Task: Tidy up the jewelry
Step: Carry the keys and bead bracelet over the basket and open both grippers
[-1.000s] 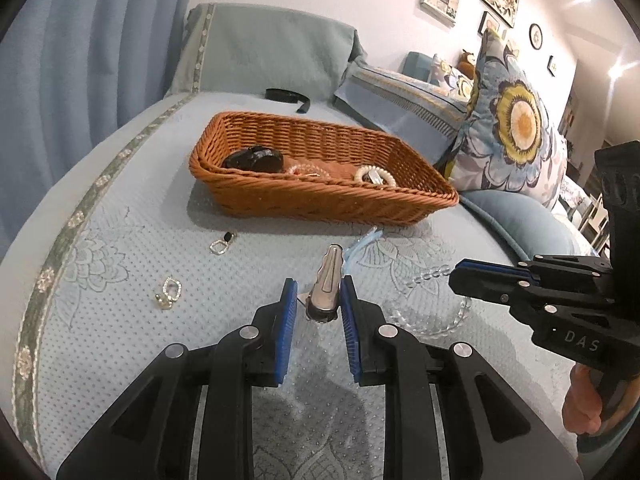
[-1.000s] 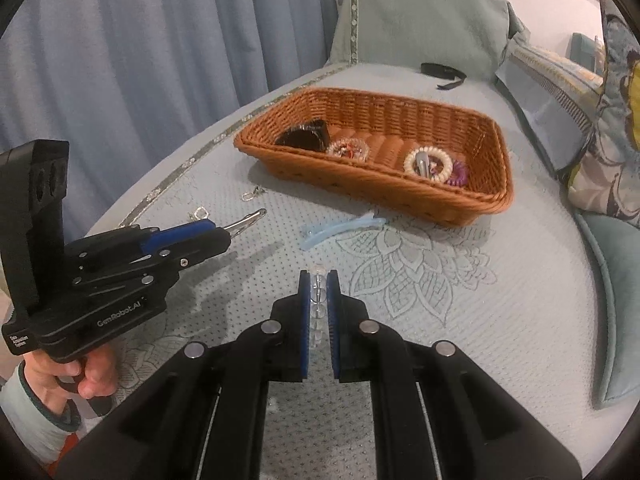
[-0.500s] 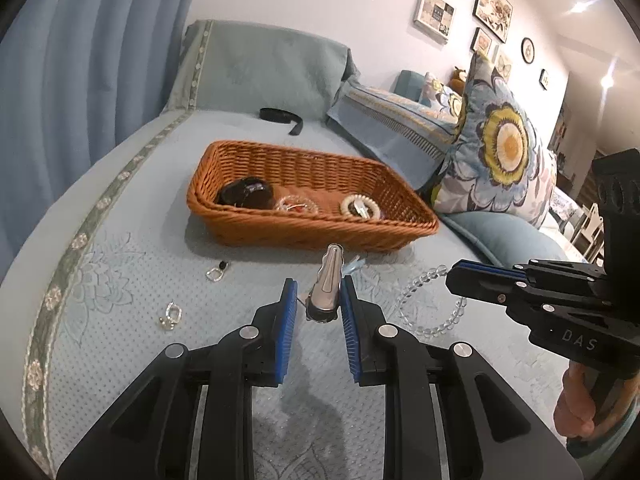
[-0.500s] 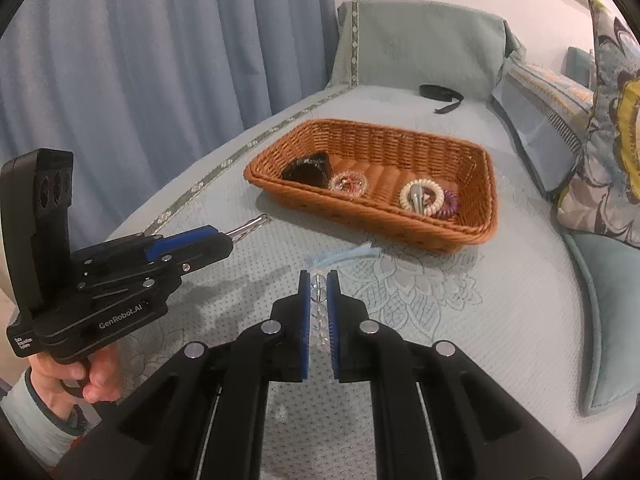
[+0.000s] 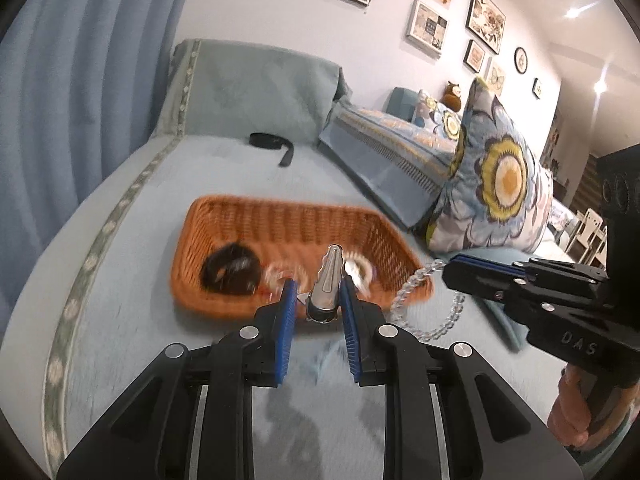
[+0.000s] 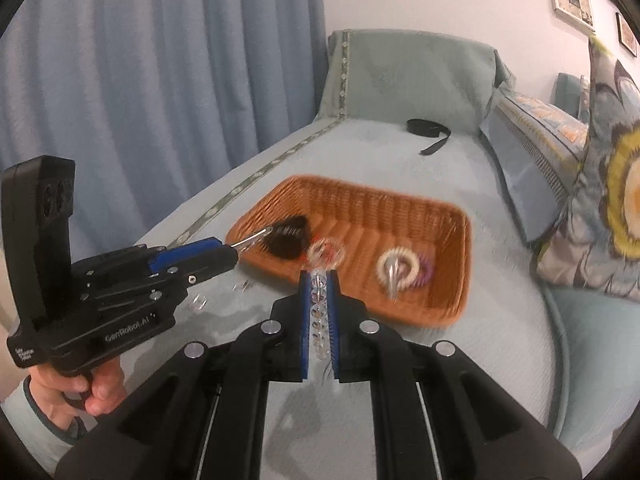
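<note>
My left gripper (image 5: pixel 318 282) is shut on a silver hair clip (image 5: pixel 327 280), held above the bed just before the wicker basket (image 5: pixel 240 204). In the right wrist view my right gripper (image 6: pixel 319 276) is shut on a clear bead bracelet (image 6: pixel 319 304). The rest of the bracelet (image 5: pixel 420 304) hangs in a loop under the right gripper (image 5: pixel 450 270) near the basket's right corner. The basket (image 6: pixel 452 216) holds a black hair piece (image 6: pixel 288 236), a clear ring (image 6: pixel 326 252) and a white coil tie (image 6: pixel 398 268). The left gripper (image 6: pixel 234 254) shows at the left, the clip's tip poking out.
Two small earrings (image 6: pixel 240 286) lie on the blue-green bedspread left of the basket. A black strap (image 5: pixel 276 144) lies farther back. Flowered pillows (image 5: pixel 500 184) stand along the right side and a blue curtain (image 6: pixel 160 60) hangs at the left. A hand grips each handle.
Both grippers have risen off the bedspread and come closer to the basket, the left carrying the silver clip and the right lifting the bead bracelet clear of the bed.
</note>
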Motion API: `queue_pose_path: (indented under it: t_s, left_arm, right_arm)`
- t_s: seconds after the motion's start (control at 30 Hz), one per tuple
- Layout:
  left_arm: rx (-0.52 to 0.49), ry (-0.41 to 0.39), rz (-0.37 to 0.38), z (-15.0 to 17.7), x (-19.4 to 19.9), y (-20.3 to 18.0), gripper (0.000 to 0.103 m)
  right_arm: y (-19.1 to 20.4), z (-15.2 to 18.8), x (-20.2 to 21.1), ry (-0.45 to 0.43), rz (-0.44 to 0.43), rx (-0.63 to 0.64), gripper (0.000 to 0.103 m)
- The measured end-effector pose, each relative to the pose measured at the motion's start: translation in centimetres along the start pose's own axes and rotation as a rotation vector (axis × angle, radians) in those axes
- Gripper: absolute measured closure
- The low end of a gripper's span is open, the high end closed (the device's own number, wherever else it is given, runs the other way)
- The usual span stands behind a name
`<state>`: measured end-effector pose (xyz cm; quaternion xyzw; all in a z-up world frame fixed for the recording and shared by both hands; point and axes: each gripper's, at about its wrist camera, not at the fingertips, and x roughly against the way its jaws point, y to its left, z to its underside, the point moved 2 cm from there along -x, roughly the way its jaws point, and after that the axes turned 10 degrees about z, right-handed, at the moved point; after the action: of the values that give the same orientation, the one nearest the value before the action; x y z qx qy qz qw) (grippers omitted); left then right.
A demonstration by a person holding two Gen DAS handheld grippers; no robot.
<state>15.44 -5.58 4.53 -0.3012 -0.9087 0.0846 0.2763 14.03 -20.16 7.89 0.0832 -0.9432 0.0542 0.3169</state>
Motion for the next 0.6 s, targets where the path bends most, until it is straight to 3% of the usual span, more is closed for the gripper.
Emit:
queue_pose_path:
  t_s: [0.27,0.4,0.6]
  left_arm:
    - [0.045,0.054,0.007,-3.0,-6.3,2.5,0.083]
    - [0.064,0.098,-0.01,-2.7,-9.0,4.0,0.083]
    - [0.055,0.16,-0.041,-1.2,-11.7,4.7,0.082]
  right_arm:
    - [-1.9,-2.9,-7.8,0.08,0.045,-0.037,0.097]
    - [-3.3,-2.4,-11.7,0.144,0.059,-0.088,0.097]
    - [-5.8,-0.9,-14.1,0.195,0.078,-0.157,0.097]
